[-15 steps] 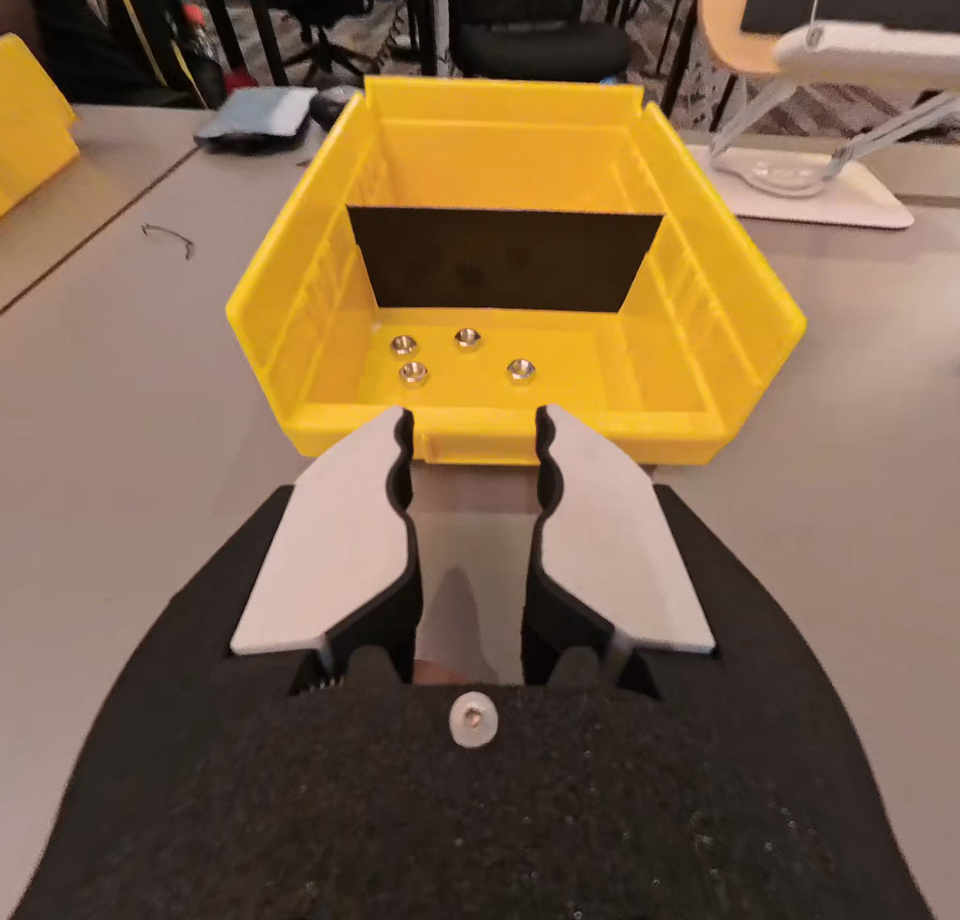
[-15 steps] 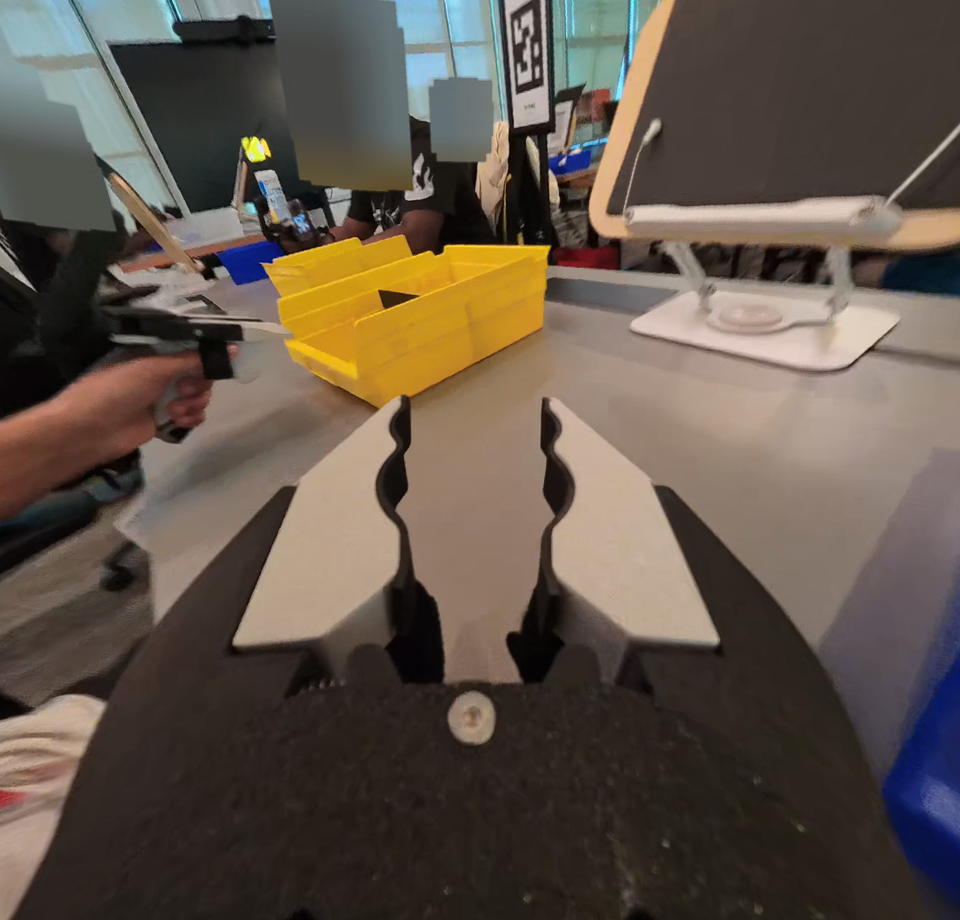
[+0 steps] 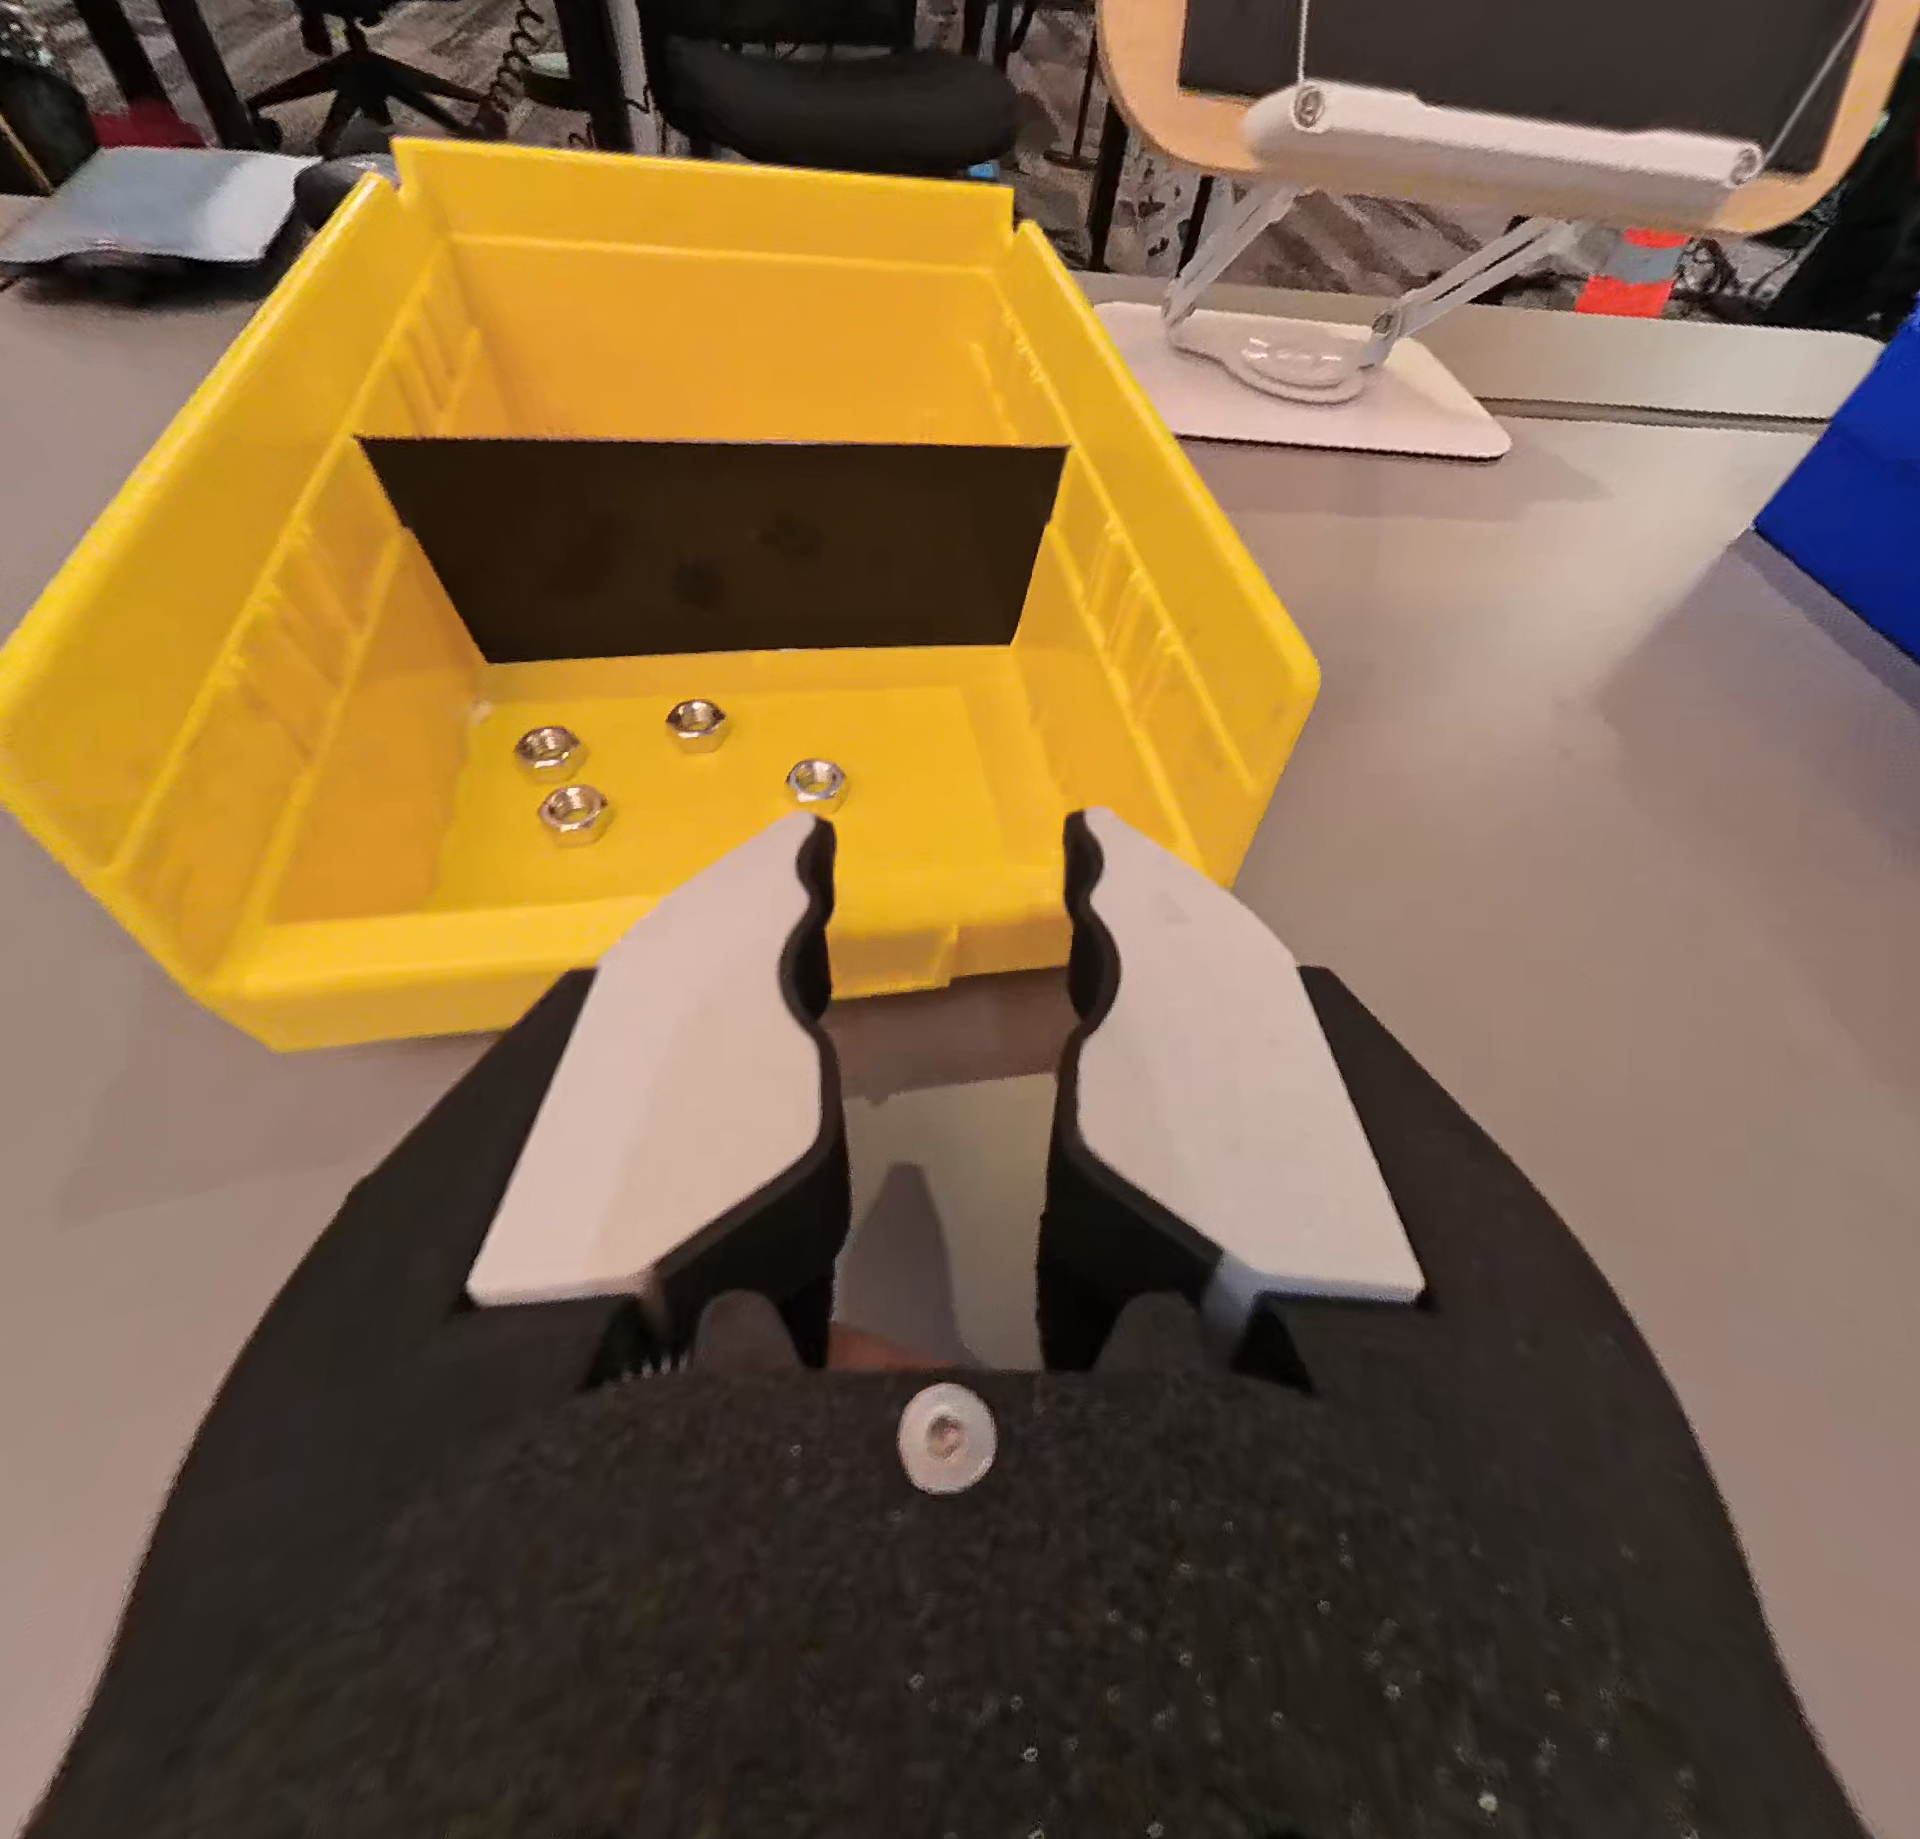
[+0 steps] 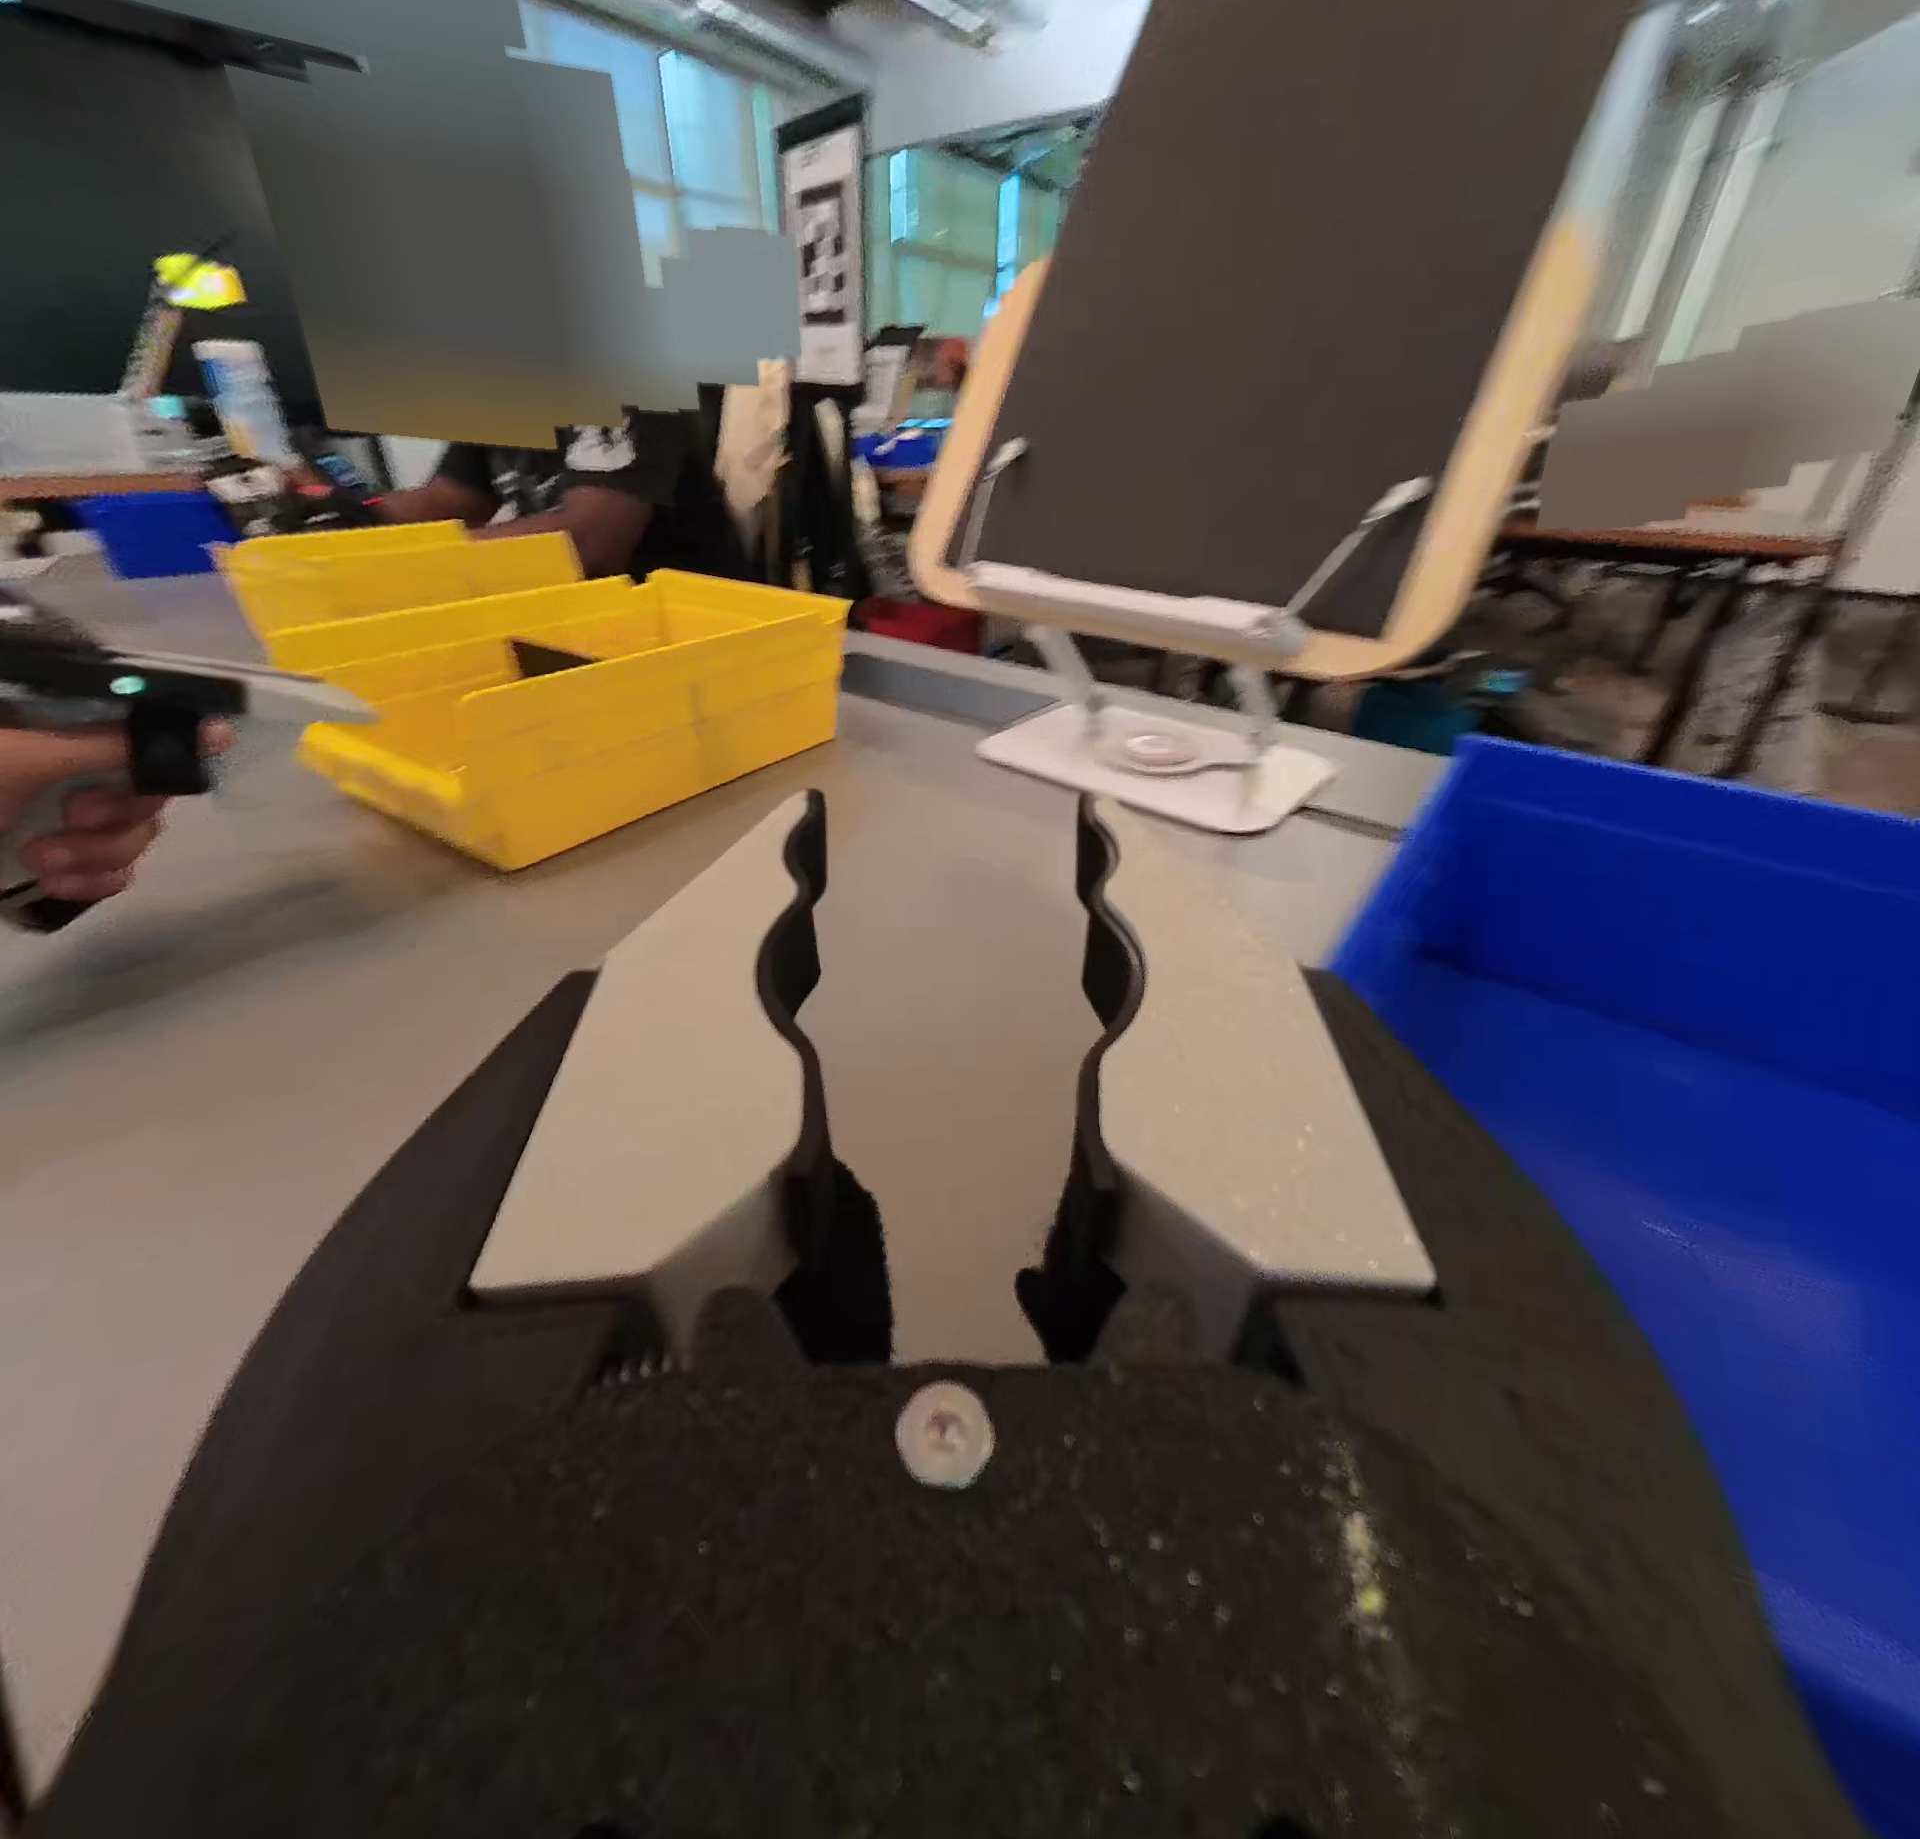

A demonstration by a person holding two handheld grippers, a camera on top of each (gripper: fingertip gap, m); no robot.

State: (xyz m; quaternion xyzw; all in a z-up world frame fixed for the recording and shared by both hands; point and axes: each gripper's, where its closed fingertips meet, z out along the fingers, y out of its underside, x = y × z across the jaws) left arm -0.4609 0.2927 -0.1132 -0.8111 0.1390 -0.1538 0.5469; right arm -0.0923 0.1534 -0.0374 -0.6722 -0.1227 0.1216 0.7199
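Note:
A yellow bin with a black divider stands on the grey table. Several silver hex nuts lie on the floor of its near compartment. My left gripper is open and empty, its fingertips over the bin's front lip, the left fingertip just short of the nearest nut. My right gripper is open and empty above bare table, between the yellow bin on its left and a blue bin on its right. The left gripper also shows in the right wrist view, held in a hand.
A white stand with a dark tablet stands behind the yellow bin at the right; it also shows in the right wrist view. The blue bin is at the right edge. Chairs, other tables and people are behind. Spacing between my two grippers at the tips: around 40 centimeters.
My left gripper has moved forward and right, closer to the yellow bin, its tips now over the front lip. My right gripper has swung right, bringing the blue bin into view.

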